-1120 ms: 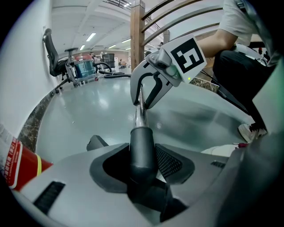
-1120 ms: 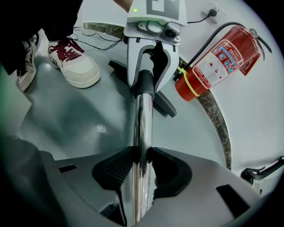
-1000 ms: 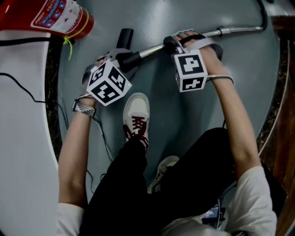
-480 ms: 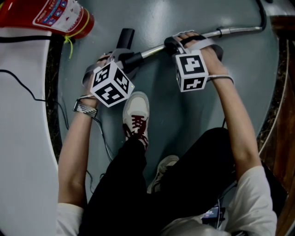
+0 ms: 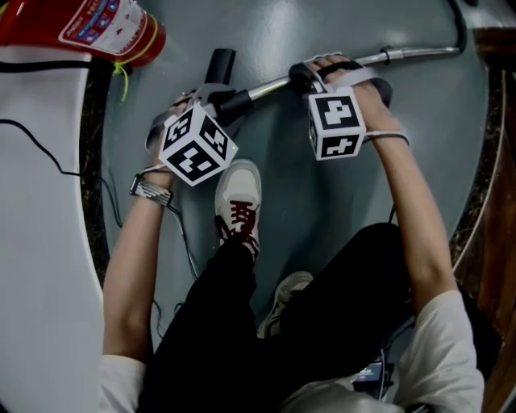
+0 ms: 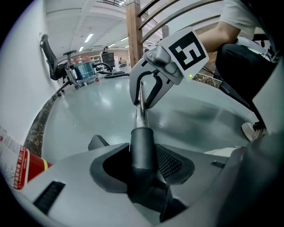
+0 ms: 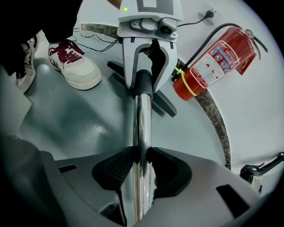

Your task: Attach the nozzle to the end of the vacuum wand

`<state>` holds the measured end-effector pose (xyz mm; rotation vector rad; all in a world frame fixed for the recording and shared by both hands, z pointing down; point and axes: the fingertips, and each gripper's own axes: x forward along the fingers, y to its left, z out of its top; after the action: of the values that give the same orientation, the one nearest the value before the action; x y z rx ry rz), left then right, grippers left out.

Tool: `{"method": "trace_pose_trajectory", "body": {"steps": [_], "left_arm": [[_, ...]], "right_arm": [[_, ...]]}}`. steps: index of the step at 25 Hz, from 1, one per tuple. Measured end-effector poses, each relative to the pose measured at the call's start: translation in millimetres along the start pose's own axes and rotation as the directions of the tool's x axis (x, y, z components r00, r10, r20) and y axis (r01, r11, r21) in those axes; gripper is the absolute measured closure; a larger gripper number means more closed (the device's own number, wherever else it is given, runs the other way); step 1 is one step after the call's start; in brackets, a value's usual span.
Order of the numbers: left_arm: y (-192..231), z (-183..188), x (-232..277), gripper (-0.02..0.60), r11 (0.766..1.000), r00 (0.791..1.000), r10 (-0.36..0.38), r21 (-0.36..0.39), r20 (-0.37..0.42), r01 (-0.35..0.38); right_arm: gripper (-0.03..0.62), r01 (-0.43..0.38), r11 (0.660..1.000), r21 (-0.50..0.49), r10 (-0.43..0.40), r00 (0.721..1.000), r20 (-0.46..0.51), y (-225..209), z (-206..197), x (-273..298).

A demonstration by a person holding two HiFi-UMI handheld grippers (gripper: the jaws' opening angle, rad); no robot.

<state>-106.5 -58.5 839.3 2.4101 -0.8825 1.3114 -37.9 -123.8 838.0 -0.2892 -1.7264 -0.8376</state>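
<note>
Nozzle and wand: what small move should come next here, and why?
Probably push the nozzle collar a little further along the wand to seat it. The left tongs clamp the collar, the right tongs clamp the wand, and the tube already enters the collar; latching cannot be seen.

Open-plan office hall.
Grey coated floor [image 6: 102,106], office chair [image 6: 49,57], ceiling strip lights [image 6: 88,37], fire extinguisher [image 7: 213,62].

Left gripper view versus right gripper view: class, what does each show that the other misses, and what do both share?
Left only: an office chair and a wooden pillar. Right only: a wall socket with a cable plugged in. Both: the shiny wand running into the dark nozzle, and the grey floor.
</note>
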Motion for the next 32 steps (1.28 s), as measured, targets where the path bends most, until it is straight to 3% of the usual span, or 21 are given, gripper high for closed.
{"method": "trace_pose_trajectory", "body": {"steps": [12, 22, 32], "left_arm": [[0.5, 1.8, 0.5, 0.4, 0.995, 0.999, -0.037, -0.095, -0.007, 0.036], [-3.5, 1.7, 3.9, 0.4, 0.997, 0.998, -0.052, -0.056, 0.027, 0.053], [-3.4, 1.8, 7.4, 0.4, 0.997, 1.0, -0.024, 0.072, 0.011, 0.023]], "right_arm": [[0.445, 0.016, 1.0, -0.012, -0.016, 1.0, 0.003, -1.1, 2.4, 1.8], [0.445, 0.023, 0.999, -0.022, -0.022, 1.0, 0.018, 0.4, 2.5, 2.4], [0.445, 0.028, 0.999, -0.028, -0.027, 0.999, 0.027, 1.6, 1.4, 3.4]]}}
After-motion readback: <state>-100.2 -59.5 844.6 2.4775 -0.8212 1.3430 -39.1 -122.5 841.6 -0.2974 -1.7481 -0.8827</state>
